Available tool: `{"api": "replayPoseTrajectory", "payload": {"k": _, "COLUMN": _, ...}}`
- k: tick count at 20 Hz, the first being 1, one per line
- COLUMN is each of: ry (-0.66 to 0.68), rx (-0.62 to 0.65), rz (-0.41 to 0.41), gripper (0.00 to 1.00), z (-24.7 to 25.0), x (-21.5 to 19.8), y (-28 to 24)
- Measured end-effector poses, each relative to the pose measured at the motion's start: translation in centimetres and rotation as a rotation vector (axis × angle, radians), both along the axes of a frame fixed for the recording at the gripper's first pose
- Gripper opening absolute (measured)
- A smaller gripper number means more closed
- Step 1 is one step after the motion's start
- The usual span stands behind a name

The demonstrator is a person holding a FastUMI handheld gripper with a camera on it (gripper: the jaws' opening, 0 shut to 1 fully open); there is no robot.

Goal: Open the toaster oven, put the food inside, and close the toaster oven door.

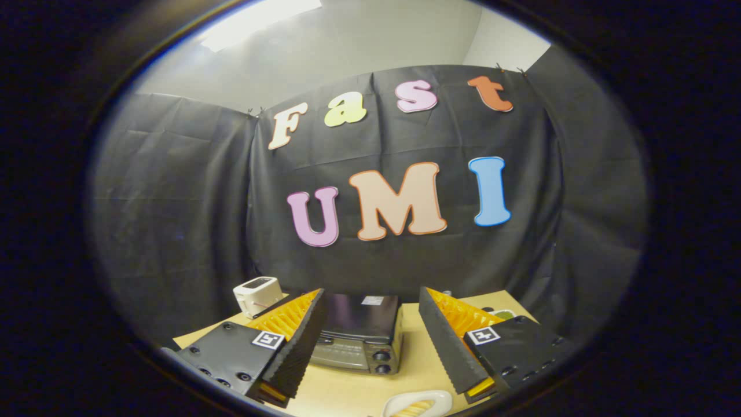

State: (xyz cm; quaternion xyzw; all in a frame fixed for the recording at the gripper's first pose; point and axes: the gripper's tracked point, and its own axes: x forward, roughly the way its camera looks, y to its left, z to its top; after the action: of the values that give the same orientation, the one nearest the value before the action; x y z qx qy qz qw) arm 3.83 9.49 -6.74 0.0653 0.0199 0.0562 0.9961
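A white dish of food (418, 403) sits nearest; your jaws gape wide and empty above the shut toaster oven (357, 336). Descending carelessly could knock the dish.

- The hand-held gripper (370, 333) has two wedge-shaped fingers (295, 347) that show at the bottom of the gripper view.
- Their facing inner sides are ridged like saw teeth.
- Ribbed, grooved panels run along the fingers' outer backs.
- Each finger sits on a flat block (226, 359) with round screw heads.
- Each block carries a small square black-and-white marker (268, 339).
- The fingers stand wide apart.
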Motion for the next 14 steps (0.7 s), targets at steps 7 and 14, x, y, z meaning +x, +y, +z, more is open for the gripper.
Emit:
{"api": "replayPoseTrajectory", "payload": {"k": 7, "ry": -0.025, "rx": 0.002, "rz": 0.009, "gripper": 0.98, "z": -7.1, "x": 2.4, "y": 8.0}}
{"api": "replayPoseTrajectory", "payload": {"k": 14, "ry": -0.04, "rx": -0.005, "rz": 0.043, "gripper": 0.98, "z": -11.9, "x": 6.5, "y": 15.2}}
